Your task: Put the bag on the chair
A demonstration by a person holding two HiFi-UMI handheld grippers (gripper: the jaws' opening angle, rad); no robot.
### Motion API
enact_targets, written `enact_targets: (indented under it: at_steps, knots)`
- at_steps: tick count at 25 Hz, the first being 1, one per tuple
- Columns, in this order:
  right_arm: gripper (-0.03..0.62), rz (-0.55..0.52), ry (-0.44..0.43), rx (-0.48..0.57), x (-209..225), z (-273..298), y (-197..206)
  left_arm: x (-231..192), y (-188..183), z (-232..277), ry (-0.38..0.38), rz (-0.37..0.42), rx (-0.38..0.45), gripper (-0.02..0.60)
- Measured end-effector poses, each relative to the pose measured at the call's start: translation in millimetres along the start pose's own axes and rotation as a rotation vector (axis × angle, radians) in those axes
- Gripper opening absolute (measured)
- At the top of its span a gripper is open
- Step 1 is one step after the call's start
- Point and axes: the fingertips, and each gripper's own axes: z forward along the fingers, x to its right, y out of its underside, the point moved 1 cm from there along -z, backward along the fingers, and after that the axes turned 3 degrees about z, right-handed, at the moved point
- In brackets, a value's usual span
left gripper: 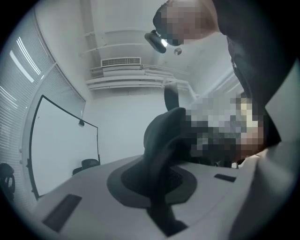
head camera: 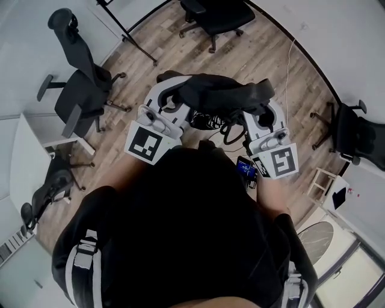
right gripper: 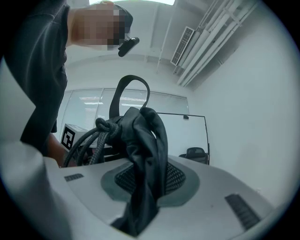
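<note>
A black bag (head camera: 216, 93) hangs stretched between my two grippers in front of the person's chest, with dark cords (head camera: 224, 125) dangling under it. My left gripper (head camera: 171, 99) is shut on a fold of the bag's fabric (left gripper: 161, 150). My right gripper (head camera: 261, 103) is shut on another bunch of the black fabric (right gripper: 145, 150), beside a knot of cords (right gripper: 101, 127). A black office chair (head camera: 81, 90) stands on the wood floor at the upper left, apart from the bag. Both gripper views point up at the ceiling and the person.
More black chairs stand at the top (head camera: 216, 15), the right (head camera: 352, 129) and the lower left (head camera: 51, 186). A white desk (head camera: 24, 156) lies at the left, a stand's legs (head camera: 135, 39) at the top left, a small wooden frame (head camera: 322, 180) at the right.
</note>
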Motion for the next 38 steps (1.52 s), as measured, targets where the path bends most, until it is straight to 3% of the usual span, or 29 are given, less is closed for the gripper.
enact_targets:
  at_steps: [6, 12, 27, 38]
  knots:
    - [0.095, 0.001, -0.009, 0.011, 19.0, -11.9, 1.5, 14.9, 0.4, 20.5, 0.013, -0.020, 0.015, 0.031]
    - [0.095, 0.009, -0.003, 0.031, 46.6, -27.3, 0.2, 31.2, -1.6, 45.6, 0.018, 0.017, 0.005, 0.031]
    - [0.095, 0.007, -0.026, 0.039, 128.4, -63.2, 3.9, 74.6, -4.8, 121.3, -0.038, 0.033, 0.011, 0.031]
    - [0.095, 0.016, -0.004, 0.012, 176.3, -50.7, 12.2, 65.5, 6.5, 169.9, -0.018, 0.012, 0.013, 0.031]
